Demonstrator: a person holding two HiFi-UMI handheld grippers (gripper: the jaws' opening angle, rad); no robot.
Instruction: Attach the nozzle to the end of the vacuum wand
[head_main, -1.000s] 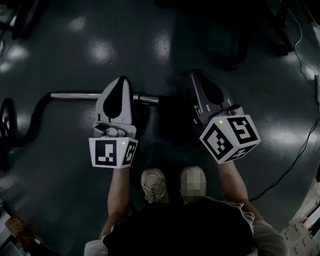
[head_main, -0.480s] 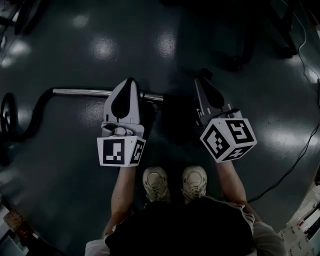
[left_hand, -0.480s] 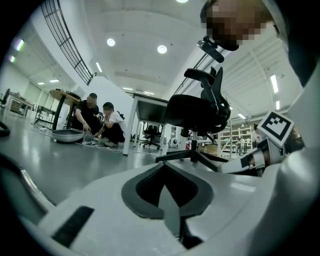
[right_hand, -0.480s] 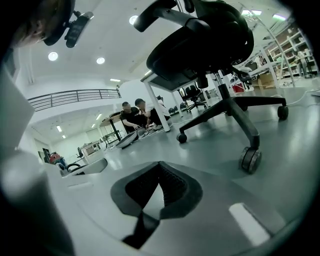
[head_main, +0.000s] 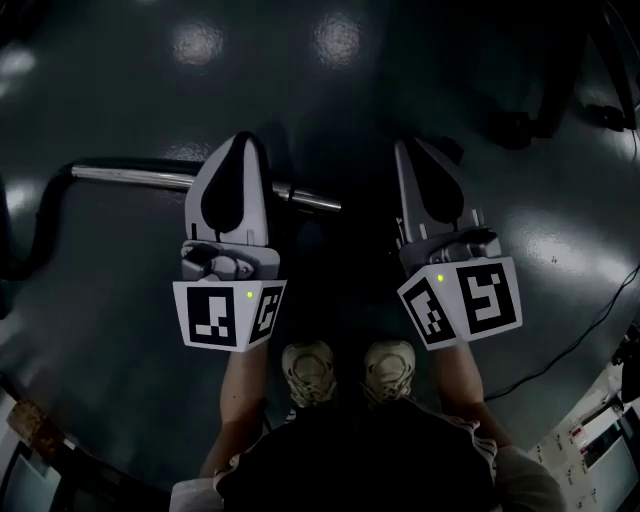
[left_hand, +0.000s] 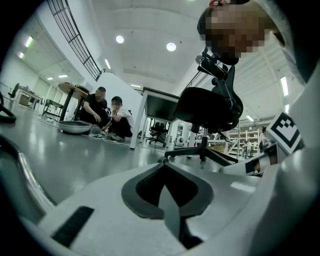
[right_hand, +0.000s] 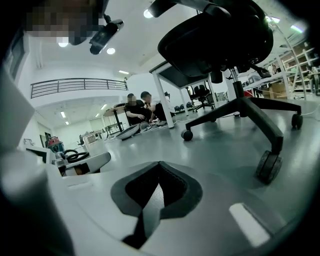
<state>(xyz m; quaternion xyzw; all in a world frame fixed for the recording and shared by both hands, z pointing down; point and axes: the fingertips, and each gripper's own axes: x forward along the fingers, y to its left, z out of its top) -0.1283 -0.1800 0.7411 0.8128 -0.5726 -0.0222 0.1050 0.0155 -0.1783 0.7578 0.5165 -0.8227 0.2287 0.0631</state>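
A dark, glossy floor (head_main: 560, 230) fills the room here. The wand (head_main: 130, 177) lies on it at the left, and its chrome tube runs right to a free end. The left gripper (head_main: 240, 140) hangs over the tube, jaws pressed together on nothing. The right gripper (head_main: 408, 148), right of that end, is likewise closed and empty. I can't spot the nozzle. This looks like the approach; next, the jaws must spread to grasp the wand.
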